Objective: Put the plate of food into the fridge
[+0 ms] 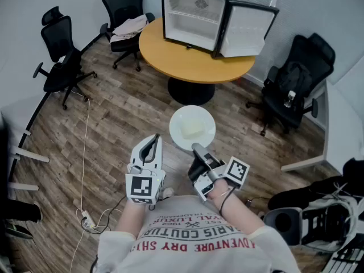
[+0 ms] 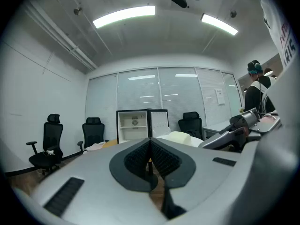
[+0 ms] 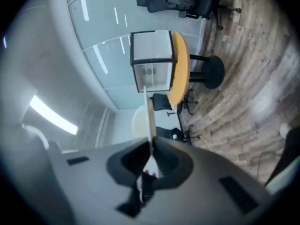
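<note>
A white plate carrying a pale block of food hangs above the wooden floor, and my right gripper is shut on its near rim. In the right gripper view the plate shows edge-on, pinched between the jaws of that gripper. My left gripper is shut and empty, just left of the plate. Its own view has the closed gripper in front, with the plate's food to its right. The small fridge stands on the round orange table ahead, door swung open to the right.
Black office chairs stand left, behind the table and at the right. A cable runs along the floor at the left to a power strip. White desks edge the room at both sides.
</note>
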{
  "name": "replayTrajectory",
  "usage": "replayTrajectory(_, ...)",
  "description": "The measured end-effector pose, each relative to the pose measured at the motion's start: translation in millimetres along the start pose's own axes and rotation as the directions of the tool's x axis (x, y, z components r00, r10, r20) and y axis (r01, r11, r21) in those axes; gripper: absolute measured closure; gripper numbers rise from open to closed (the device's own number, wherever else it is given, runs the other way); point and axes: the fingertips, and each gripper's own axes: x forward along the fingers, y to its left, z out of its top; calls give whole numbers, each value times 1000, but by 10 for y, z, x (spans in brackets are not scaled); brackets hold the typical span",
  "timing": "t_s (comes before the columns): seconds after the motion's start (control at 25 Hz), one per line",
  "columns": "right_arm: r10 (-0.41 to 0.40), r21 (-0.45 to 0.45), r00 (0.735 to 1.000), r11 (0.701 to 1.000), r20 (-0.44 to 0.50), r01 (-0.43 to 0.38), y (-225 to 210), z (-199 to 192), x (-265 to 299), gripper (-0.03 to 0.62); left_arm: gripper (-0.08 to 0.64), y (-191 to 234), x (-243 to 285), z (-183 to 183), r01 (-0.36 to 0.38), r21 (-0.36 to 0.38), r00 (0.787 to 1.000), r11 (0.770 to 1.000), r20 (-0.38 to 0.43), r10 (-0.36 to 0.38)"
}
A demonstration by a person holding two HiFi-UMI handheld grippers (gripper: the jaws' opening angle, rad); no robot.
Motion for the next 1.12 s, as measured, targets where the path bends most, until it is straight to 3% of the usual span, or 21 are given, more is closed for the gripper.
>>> replayTrajectory(0.36,-11,-2,1000,1000,13,11,-23,-70,115,555,534,120,-3,-62,16,-13,1000,1000,-2,-16)
replayTrajectory(0.6,6,-70,1000,998,4,-6,51,-188,296,555,534,282,7,-106,30,-50,999,998,-7,-31)
replayTrajectory(1.12,-50,-6,998,999,30,50,-186,-497,729,555,534,857,-101,-318,45,-64,999,997,-21,-46)
